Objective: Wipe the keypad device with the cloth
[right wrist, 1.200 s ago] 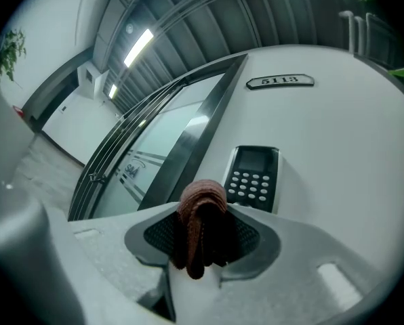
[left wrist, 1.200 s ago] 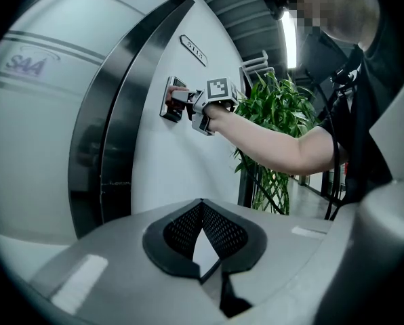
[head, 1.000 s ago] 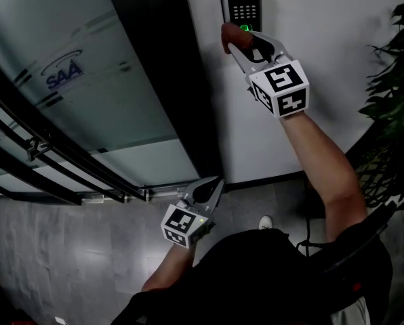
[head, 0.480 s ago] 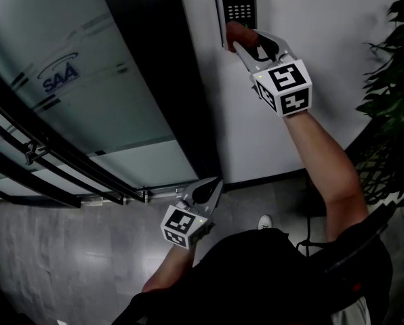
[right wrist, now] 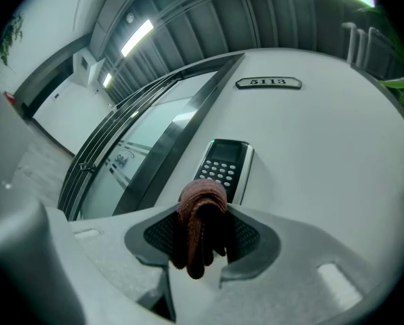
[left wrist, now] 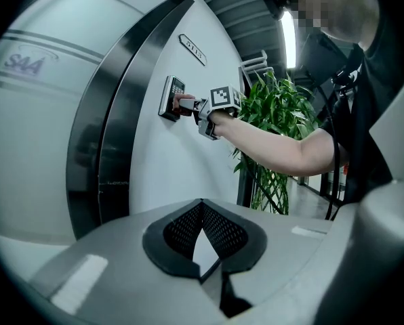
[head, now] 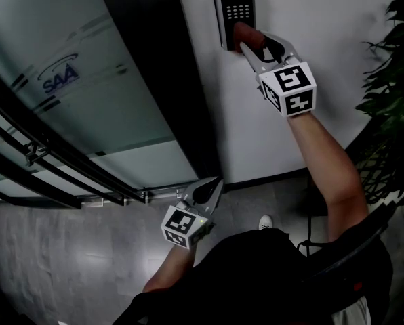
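Two claws noted. Clamped a folded brown cloth in the right claw, jaws closed tight on it. Pressed that cloth against the lower end of the keypad device, mounted on the white wall beside a dark door frame. Held the left claw low near the body, jaws together on nothing, well apart from the device.

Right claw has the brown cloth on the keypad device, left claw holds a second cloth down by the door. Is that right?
Not quite. The left claw holds nothing: the left gripper view shows no cloth between its jaws. The rest stands: the right claw grips the brown cloth at the keypad device, and the left claw hangs low by the door.
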Demonstrator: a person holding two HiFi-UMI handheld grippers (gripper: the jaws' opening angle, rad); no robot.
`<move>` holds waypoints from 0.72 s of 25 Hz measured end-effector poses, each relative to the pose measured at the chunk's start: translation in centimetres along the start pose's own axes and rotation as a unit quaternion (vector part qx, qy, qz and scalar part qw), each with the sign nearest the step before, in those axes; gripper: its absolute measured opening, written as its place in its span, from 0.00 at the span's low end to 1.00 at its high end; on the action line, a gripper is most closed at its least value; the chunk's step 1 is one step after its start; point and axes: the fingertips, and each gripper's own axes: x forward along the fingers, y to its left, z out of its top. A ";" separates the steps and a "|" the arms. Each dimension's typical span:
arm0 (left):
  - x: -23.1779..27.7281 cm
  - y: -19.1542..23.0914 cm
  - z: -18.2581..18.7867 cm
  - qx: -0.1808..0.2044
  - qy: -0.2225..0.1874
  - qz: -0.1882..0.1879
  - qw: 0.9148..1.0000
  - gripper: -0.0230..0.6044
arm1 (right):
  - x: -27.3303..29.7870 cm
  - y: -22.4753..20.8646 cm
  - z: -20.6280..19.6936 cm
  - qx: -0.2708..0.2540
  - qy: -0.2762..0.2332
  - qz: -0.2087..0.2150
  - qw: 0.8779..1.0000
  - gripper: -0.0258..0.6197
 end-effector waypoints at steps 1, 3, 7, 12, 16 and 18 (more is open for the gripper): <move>0.0 0.0 0.0 0.000 0.000 0.000 1.000 0.06 | 0.0 -0.1 0.0 -0.001 0.001 -0.001 1.000 0.26; -0.1 0.0 0.0 0.000 0.000 0.000 1.000 0.06 | -0.1 -0.3 -0.1 -0.004 0.002 -0.003 1.000 0.26; 0.0 0.0 0.0 0.000 0.000 0.000 1.000 0.06 | -0.4 -0.7 -0.3 -0.003 0.004 -0.007 1.000 0.26; 0.1 -0.1 0.0 0.002 0.001 0.000 1.000 0.06 | -0.6 -1.3 -0.5 -0.003 0.004 -0.013 1.000 0.26; 0.2 -0.2 0.0 0.000 0.001 -0.001 1.000 0.06 | -0.9 -2.4 -1.0 0.004 0.008 -0.024 1.000 0.26; 0.3 -0.3 -0.1 0.000 0.001 -0.003 1.000 0.06 | -1.0 -3.0 -1.2 0.006 0.009 -0.030 1.000 0.26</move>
